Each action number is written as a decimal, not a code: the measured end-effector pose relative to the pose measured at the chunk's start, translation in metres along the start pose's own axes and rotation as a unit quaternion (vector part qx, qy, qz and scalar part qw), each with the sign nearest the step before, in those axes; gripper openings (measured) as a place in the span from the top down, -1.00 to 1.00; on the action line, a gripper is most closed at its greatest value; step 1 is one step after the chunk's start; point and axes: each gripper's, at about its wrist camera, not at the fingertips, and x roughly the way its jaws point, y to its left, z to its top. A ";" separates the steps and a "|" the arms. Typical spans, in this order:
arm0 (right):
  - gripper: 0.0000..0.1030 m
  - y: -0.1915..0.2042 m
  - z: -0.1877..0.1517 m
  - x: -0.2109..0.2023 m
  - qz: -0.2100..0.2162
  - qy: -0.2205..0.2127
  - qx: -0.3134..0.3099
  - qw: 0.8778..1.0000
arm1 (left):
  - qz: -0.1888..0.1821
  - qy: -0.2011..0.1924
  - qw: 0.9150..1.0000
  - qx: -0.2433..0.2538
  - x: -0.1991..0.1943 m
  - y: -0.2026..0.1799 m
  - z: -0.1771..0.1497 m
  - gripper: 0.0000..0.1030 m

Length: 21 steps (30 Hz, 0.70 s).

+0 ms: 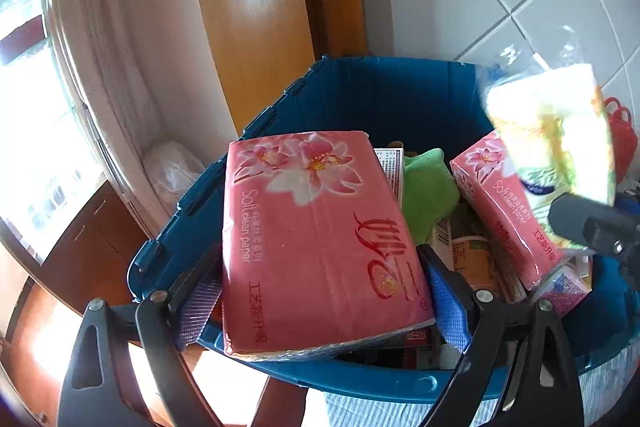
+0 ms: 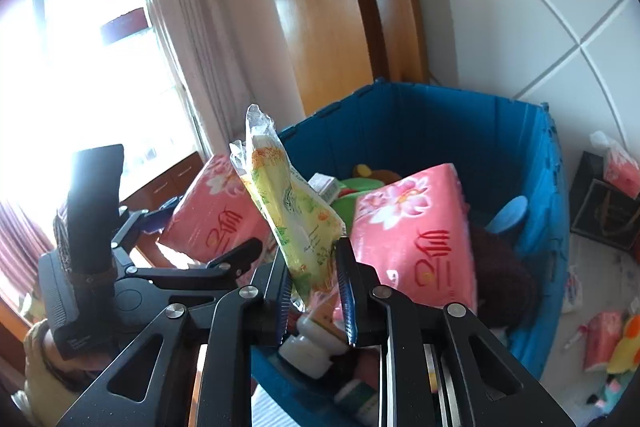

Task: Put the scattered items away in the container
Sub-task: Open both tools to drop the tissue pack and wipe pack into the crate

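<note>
Left to right: the left gripper [image 1: 320, 291], jaws spread wide, clasps a pink tissue pack [image 1: 316, 239] over the blue container [image 1: 400, 95], at its nine-o'clock rim. The right gripper [image 2: 314, 287] pinches a yellow tissue packet [image 2: 296, 223] above the three-o'clock side. Each should be lowered clear of the rim before being released.

Window [image 2: 92, 67] at left, blown out by daylight. Pale curtain [image 2: 188, 27] hangs beside it. Glossy orange-brown wood door [image 2: 304, 7] next, with darker frame [image 2: 384, 7]. White tiled wall [image 2: 520, 19] at right, grey grout lines. Dark wood cabinet [image 1: 86, 235] below window. Glare patches on door.
</note>
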 end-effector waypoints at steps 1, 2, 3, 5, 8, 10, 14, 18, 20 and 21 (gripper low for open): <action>0.60 0.002 0.000 0.010 -0.004 0.014 0.005 1.000 | -0.007 0.006 1.000 0.006 0.006 0.001 0.003 -0.79; 0.60 0.002 -0.001 0.019 -0.011 0.028 0.011 0.999 | -0.016 0.014 1.000 0.010 0.013 0.001 0.005 -0.80; 0.60 -0.002 -0.002 0.029 -0.018 0.043 0.020 0.999 | -0.026 0.023 0.999 0.012 0.021 0.002 0.007 -0.80; 0.60 -0.014 -0.003 0.048 -0.037 0.069 0.039 0.996 | -0.038 0.043 0.998 0.009 0.041 0.005 0.010 -0.80; 0.60 -0.038 0.001 0.062 -0.048 0.097 0.077 0.991 | -0.044 0.059 0.997 0.009 0.058 0.006 0.022 -0.80; 0.59 -0.044 0.008 0.070 -0.081 0.115 0.072 0.987 | -0.049 0.071 0.996 0.018 0.067 -0.001 0.030 -0.80; 0.59 -0.048 0.006 0.092 -0.085 0.193 0.076 0.975 | -0.043 0.096 0.993 0.051 0.078 -0.019 0.040 -0.82; 0.59 -0.048 0.007 0.096 -0.116 0.205 0.064 0.970 | -0.047 0.114 0.991 0.049 0.077 -0.020 0.037 -0.83; 0.58 -0.048 0.005 0.094 -0.122 0.206 0.061 0.969 | -0.048 0.114 0.991 0.042 0.073 -0.016 0.036 -0.87; 0.56 -0.048 0.005 0.093 -0.129 0.206 0.058 0.968 | -0.047 0.114 0.992 0.041 0.070 -0.015 0.035 -0.88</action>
